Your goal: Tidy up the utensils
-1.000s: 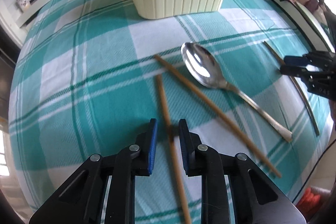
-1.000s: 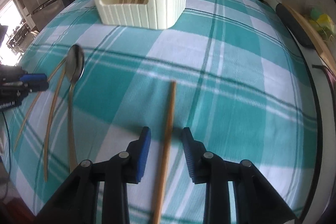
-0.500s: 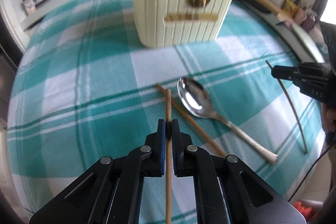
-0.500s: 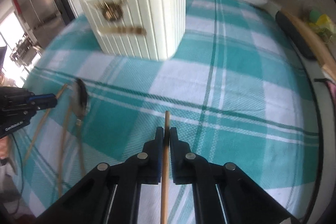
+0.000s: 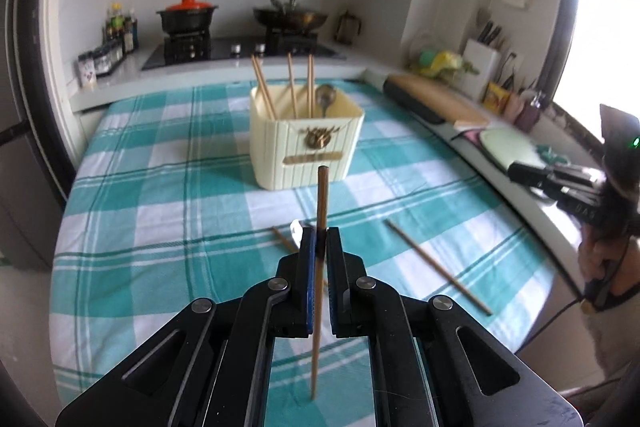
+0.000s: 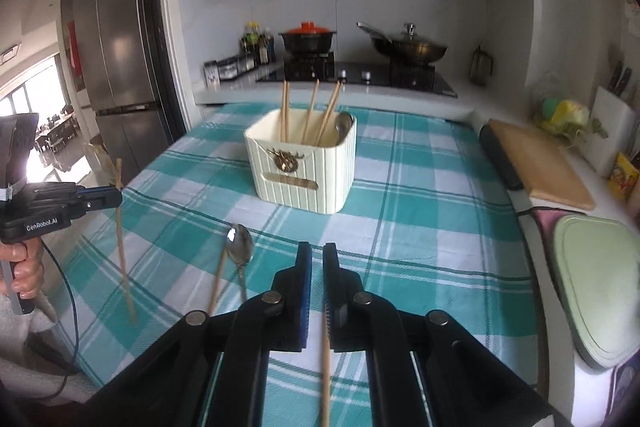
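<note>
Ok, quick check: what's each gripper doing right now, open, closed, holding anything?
Left gripper: closed on a wooden chopstick, lifted off the cloth.
Right gripper: closed on another wooden chopstick, also lifted.

Red-lidded pot [image 6: 307, 37], wok [image 6: 408, 47], fridge [image 6: 116, 67]

The tablecloth [image 5: 168, 211] is showing as woven cloth in a matt teal-and-white check. The utensil holder [image 6: 308, 171] is presenting ribbed cream plastic with a satin sheen, carrying a brass-coloured metal emblem [image 6: 285, 159]. The chopstick [image 5: 321, 203] in the left gripper [image 5: 319, 239] is appearing as smooth brown wood. The spoon [image 6: 239, 247] lying on the cloth is reflecting light as polished metal. Both grippers are displaying matt black plastic bodies with blue pads [image 6: 307, 267] and bright metal pivot pins. The refrigerator [image 6: 116, 59] is showing brushed steel.
</note>
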`<state>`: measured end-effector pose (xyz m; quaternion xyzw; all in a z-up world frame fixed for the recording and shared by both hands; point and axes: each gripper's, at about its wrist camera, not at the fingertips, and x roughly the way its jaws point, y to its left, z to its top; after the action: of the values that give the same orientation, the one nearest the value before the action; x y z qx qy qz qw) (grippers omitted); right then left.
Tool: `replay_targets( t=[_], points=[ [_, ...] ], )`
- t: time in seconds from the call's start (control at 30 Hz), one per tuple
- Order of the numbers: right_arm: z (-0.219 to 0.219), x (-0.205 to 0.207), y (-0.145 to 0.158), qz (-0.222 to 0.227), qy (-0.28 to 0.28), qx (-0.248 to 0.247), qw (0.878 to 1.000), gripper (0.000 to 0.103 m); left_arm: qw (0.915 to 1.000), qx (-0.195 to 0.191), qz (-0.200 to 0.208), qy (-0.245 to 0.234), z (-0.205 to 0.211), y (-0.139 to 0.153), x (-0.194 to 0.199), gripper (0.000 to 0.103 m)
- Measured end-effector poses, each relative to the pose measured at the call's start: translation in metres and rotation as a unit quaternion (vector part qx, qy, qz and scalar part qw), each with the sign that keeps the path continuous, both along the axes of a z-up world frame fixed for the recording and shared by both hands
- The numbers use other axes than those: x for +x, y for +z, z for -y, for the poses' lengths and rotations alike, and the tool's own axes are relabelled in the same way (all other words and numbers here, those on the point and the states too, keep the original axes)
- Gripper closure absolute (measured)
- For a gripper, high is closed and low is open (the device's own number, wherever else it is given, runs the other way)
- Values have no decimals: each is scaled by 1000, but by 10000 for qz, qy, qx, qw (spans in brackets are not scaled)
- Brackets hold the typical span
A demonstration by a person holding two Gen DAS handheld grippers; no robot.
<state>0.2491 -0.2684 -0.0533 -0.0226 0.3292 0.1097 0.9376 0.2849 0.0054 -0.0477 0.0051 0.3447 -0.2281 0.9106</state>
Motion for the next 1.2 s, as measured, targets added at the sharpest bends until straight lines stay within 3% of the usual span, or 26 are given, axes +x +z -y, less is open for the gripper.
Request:
replay_targets(
  t=[0.1,0.17,0.23,0.37,0.57,0.67,0.7,0.73,0.83,1.0,1.1,1.2],
  points=[
    [-2,7,-14,-219,-37,-137,9997,95,9999,-75,67,28,-1,5,-7,100],
    [-4,22,-39,-609,96,-198,9979,91,9999,-103,89,42,-2,5,-9,100],
    [-6,35,-63,-911,218,-253,9953,73,9999,-123,76,59,-3,5,-11,100],
    [-6,69,-115,-1588,191,-458,9861,73,9999,-44,-43,135,-4,-2,-12,100],
    [-3,77,-123,-1689,137,-223,9853,73,9985,228,-503,2,-5,-28,-1,98],
    [-8,83,-131,-1825,176,-274,9827,73,9955,425,-838,-157,4,-52,23,75],
    [-9,86,-133,-1862,185,-261,9820,73,9940,543,-933,-178,8,-63,35,63],
    [-10,88,-136,-1920,206,-249,9809,73,9922,707,-1009,-168,12,-74,48,60],
    [-12,89,-140,-2003,229,-329,9789,73,9853,1128,-1282,-32,18,-102,82,60],
    [-9,91,-145,-2137,286,-421,9756,73,9743,1512,-1670,37,21,-135,114,60],
    [-9,94,-151,-2220,342,-504,9731,73,9695,1601,-1853,54,19,-149,121,61],
    [-11,99,-159,-2295,401,-561,9709,73,9699,1630,-1809,25,21,-149,120,61]
  ],
)
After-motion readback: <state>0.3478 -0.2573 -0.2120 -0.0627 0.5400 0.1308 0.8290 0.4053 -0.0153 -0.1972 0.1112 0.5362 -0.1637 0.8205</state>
